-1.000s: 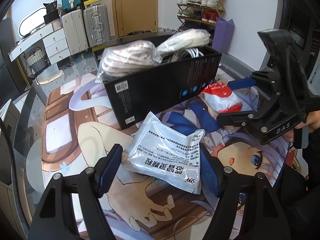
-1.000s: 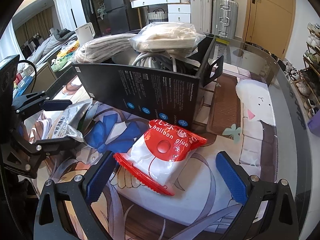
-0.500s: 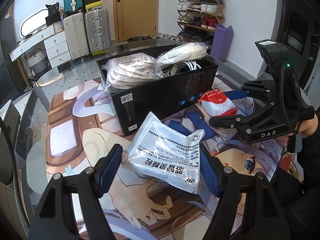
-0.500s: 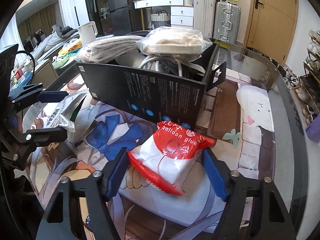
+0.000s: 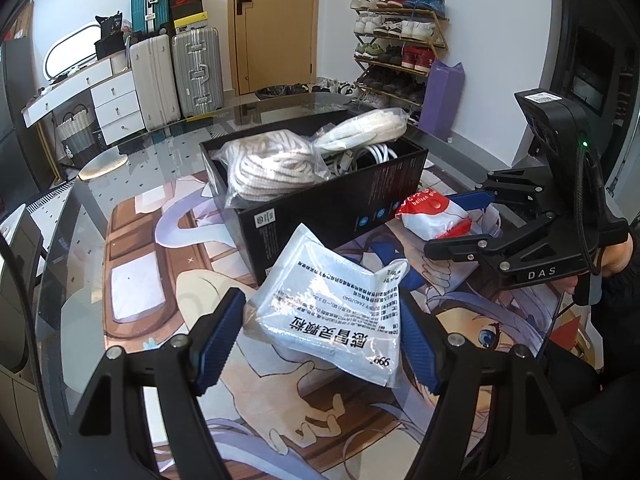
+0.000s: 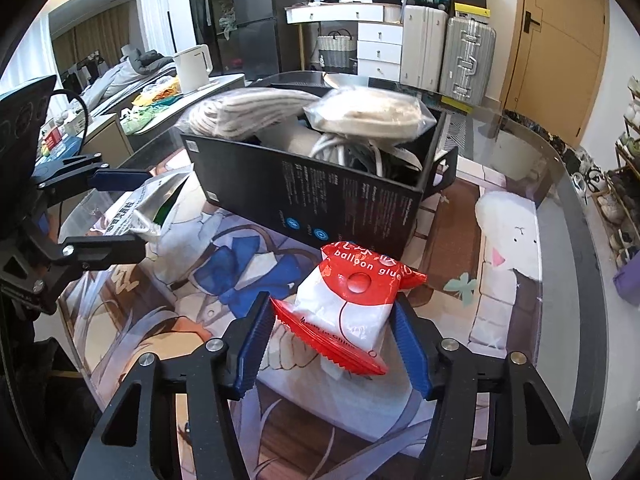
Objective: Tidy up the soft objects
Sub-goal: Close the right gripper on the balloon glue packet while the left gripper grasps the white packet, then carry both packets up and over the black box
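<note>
Squeezing light, crinkly, slippery packs across their middles, the left gripper [image 5: 322, 336] is pinching the white pouch [image 5: 328, 308] while the right gripper [image 6: 334, 340], its jaws having just been closing, is clamping the red-and-white packet [image 6: 352, 304] at the black box's [image 6: 320, 196] six o'clock.

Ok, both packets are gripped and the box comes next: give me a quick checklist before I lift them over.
1. Left gripper shut on the grey medicine pouch: ok.
2. Right gripper pads on the red balloon glue packet, jaws just closed in: ok.
3. Pouch clear of the table mat: cannot tell.
4. Free room in the black box: not ok, bagged rope and cables already pile above the rim.
5. Grippers apart from each other: ok.
</note>
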